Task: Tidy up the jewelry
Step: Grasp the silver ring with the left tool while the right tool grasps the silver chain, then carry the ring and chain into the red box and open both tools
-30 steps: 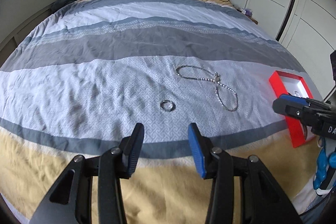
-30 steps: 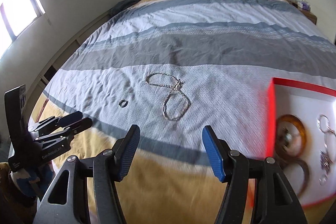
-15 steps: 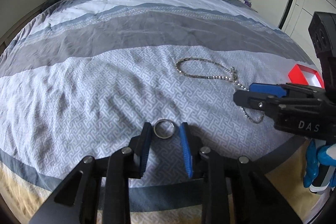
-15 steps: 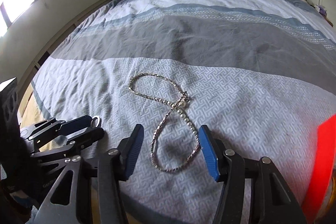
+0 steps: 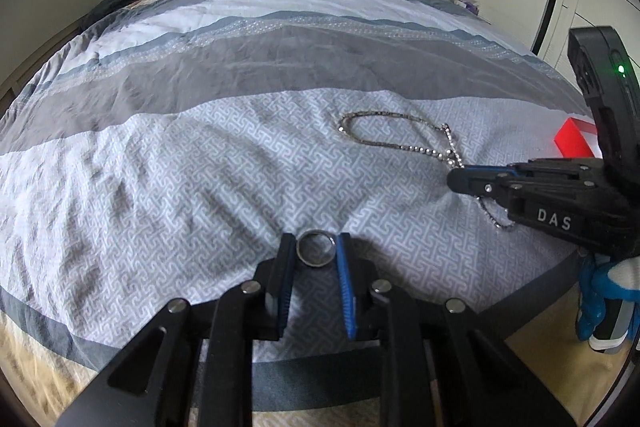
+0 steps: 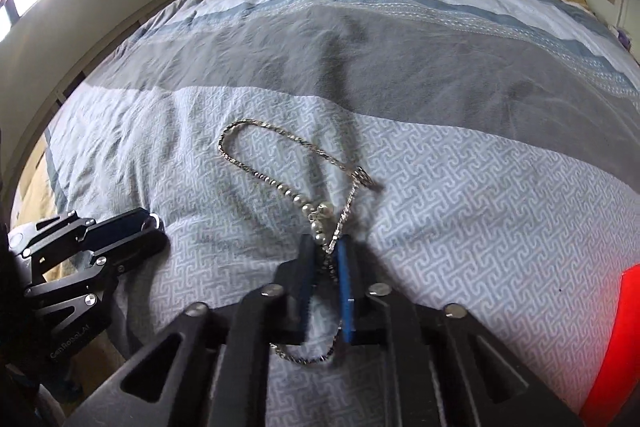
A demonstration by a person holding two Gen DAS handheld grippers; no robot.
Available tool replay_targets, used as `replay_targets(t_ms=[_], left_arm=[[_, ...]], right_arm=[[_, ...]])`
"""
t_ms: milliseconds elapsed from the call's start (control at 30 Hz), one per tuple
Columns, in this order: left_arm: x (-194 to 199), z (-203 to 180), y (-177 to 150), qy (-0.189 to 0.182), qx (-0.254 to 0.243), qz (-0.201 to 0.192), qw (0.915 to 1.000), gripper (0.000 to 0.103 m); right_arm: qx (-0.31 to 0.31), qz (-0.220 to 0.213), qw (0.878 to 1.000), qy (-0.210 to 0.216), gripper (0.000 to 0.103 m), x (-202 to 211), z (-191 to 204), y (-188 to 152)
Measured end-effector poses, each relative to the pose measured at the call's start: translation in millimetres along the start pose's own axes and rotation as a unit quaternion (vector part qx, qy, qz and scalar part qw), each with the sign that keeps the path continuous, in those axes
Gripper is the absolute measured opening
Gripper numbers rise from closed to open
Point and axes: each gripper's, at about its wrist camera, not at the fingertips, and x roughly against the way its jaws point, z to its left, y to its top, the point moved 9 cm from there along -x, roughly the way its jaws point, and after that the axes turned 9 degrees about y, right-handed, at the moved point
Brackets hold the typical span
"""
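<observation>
- On the bedspread (image 5: 168, 163), the left gripper (image 5: 316, 251) clenched a ring (image 5: 316, 248).
- Just beside, the right gripper (image 6: 325, 259) pinched a chain (image 6: 260, 175), its loop trailing away.

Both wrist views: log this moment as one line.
left claw: closed on ring | right claw: closed on necklace | both on bedspread | red box: right edge

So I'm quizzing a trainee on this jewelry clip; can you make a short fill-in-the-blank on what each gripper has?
1. The left gripper has closed on a silver ____.
2. The right gripper pinches the beaded ____.
3. Both pieces lie on a striped ____.
4. The box at the right edge is ____.

Missing words: ring; necklace; bedspread; red
</observation>
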Motion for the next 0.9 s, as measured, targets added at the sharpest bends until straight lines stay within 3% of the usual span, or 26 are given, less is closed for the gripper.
replay_targets(t_ms=[367, 900], left_arm=[[25.8, -1.3, 10.2, -0.008, 0.009, -0.013, 0.9998, 0.019], [126.7, -33.4, 35.7, -0.021, -0.008, -0.067, 0.9975, 0.019]], right_arm=[[-0.018, -0.061, 0.998, 0.026, 0.005, 55.0, 11.5, 0.3], [-0.018, -0.142, 0.990, -0.001, 0.005, 197.6, 28.7, -4.5]])
